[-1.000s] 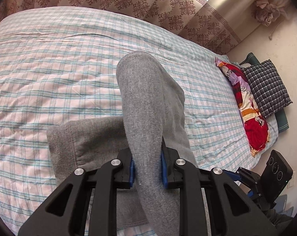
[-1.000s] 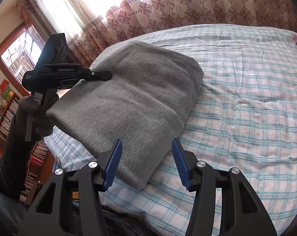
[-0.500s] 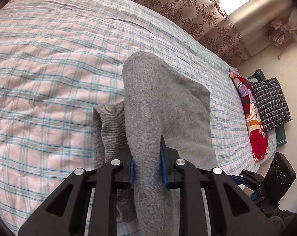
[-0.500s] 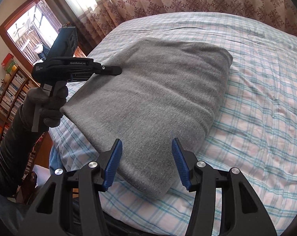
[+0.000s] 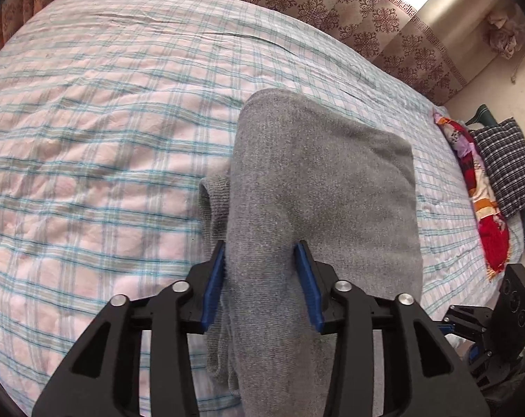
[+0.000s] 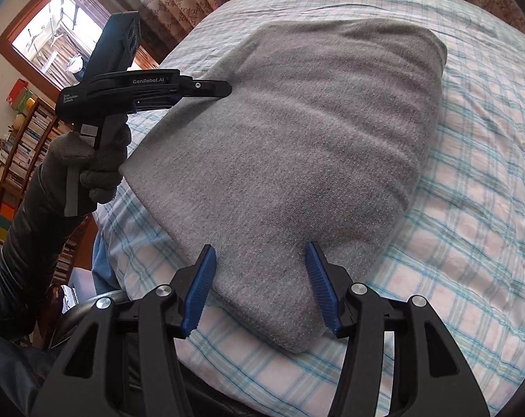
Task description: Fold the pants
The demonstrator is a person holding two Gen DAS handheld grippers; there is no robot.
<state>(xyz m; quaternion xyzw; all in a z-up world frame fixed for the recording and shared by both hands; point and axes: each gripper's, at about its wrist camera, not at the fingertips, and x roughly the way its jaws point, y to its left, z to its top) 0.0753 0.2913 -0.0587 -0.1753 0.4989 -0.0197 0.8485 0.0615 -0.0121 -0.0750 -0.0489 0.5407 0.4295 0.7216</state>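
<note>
Grey pants lie folded into a thick rectangle on the checked bed. My left gripper is at the pile's left end. Its jaws are opening, and a raised fold of the grey cloth stands loosely between the blue pads. A ribbed cuff shows just to the left of that fold. In the right wrist view the pants fill the middle and the left gripper reaches in from the left, held by a gloved hand. My right gripper hovers open over the pile's near corner.
Patterned curtains run behind the bed. A red patterned pillow and a checked cushion lie at the bed's right end. The right wrist view shows a bookshelf and a window to the left, and the bed's edge is close below.
The left gripper came down with the fold, laid it over the lower layer, then spread its jaws. The right gripper dropped closer to the pile's near corner, still open.
</note>
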